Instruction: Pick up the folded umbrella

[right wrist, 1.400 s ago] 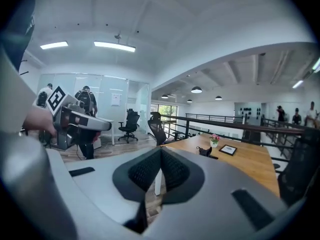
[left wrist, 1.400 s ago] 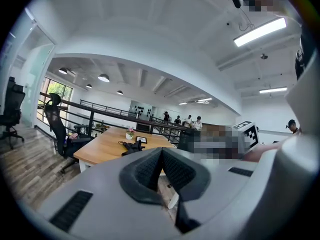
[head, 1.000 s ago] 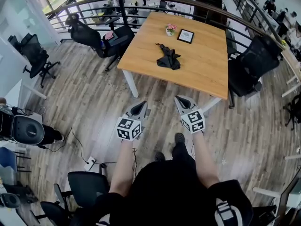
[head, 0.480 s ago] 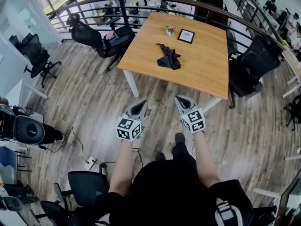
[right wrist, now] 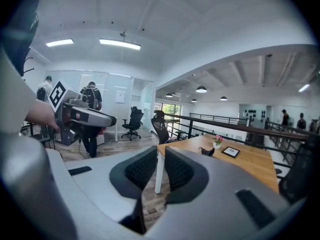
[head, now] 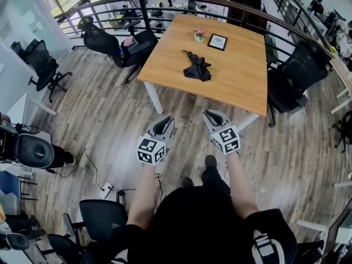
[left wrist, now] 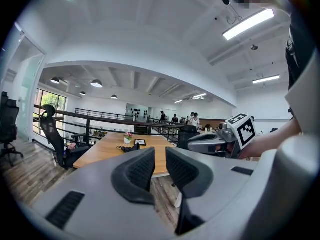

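Seen from overhead, a person stands on a grey wood-plank floor and holds a pair of grey two-jaw tongs in each hand. The left tongs and the right tongs are held side by side in front of the body, both pointing toward twelve o'clock. Each pair's jaws stand a narrow slit apart and are opening, with nothing between them.

At twelve o'clock, well apart from both tongs, stands a pale wooden worktop on white legs. The black folded umbrella lies loosely bundled on the worktop, toward its nine o'clock side, untouched. At twelve o'clock from the umbrella sits a small white pot of pink flowers. Just beside the pot, at its three o'clock, lies a black-framed picture.

A black office chair stands at the worktop's three o'clock edge, and a second black chair stands out at ten o'clock. A dark metal railing curves behind the worktop.
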